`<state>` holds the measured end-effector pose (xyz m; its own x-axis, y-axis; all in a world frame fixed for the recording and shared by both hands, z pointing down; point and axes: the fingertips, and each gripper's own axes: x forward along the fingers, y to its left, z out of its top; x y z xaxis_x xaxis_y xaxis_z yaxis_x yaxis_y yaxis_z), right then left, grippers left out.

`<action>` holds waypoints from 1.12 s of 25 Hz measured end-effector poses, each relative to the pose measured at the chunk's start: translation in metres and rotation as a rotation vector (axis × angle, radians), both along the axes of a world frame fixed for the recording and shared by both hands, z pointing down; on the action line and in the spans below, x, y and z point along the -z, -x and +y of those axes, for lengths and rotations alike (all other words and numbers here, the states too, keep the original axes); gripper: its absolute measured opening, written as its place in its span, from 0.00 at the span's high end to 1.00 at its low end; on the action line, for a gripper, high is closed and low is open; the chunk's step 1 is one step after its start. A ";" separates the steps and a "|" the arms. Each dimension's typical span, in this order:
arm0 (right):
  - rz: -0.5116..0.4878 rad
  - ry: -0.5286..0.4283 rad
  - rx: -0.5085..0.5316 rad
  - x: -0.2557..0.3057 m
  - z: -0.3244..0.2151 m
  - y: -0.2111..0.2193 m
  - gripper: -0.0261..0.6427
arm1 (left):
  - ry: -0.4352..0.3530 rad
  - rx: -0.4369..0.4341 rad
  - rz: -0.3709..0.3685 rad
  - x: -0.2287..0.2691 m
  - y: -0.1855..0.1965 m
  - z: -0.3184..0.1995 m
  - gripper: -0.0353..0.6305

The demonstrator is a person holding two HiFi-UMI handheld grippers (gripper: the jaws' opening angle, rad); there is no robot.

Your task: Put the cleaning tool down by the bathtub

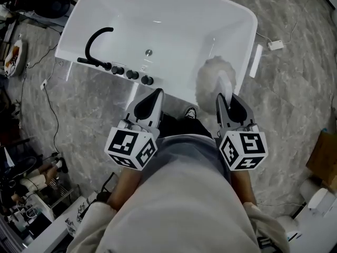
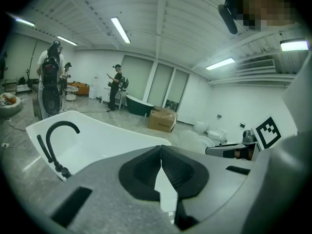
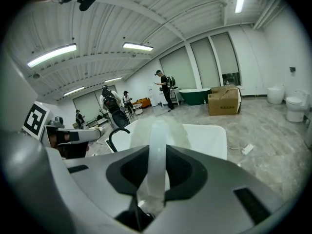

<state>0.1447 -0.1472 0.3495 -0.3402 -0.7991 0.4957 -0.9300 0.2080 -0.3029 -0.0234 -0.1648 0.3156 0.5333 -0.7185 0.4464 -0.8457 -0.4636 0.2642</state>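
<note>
Right tool [image 1: 227, 103] clamps duster [image 1: 213, 78] by handle [image 3: 157, 150], fluffy head prob. over bathtub [image 1: 174, 20] rim; left tool [image 1: 154, 100] closed, empty. Risk: early release, duster lands in tub, not on floor [image 1: 295, 88] beside.

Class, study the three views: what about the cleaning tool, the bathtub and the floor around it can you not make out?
- Cleaning tool: head view, its handle end vanishes inside the right gripper; right gripper view, its fluffy head is blurred behind the handle.
- Floor beside the bathtub nearest the person: head view, covered by the torso.
- Small white item on the floor: head view, too small to identify.
</note>
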 end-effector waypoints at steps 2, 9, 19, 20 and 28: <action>-0.003 0.010 0.005 -0.003 -0.001 0.000 0.84 | 0.005 0.009 -0.005 -0.002 0.001 0.001 0.93; -0.021 0.038 0.013 -0.011 0.003 -0.001 0.86 | 0.020 0.024 -0.017 -0.006 0.002 0.003 0.93; -0.022 0.080 0.023 -0.025 0.007 -0.002 0.86 | 0.050 0.039 -0.012 -0.017 0.004 0.010 0.93; -0.020 0.084 0.024 -0.027 0.007 -0.001 0.86 | 0.054 0.041 -0.012 -0.019 0.005 0.011 0.93; -0.013 0.117 0.041 -0.040 0.009 0.009 0.86 | 0.082 0.046 -0.015 -0.030 0.014 0.017 0.93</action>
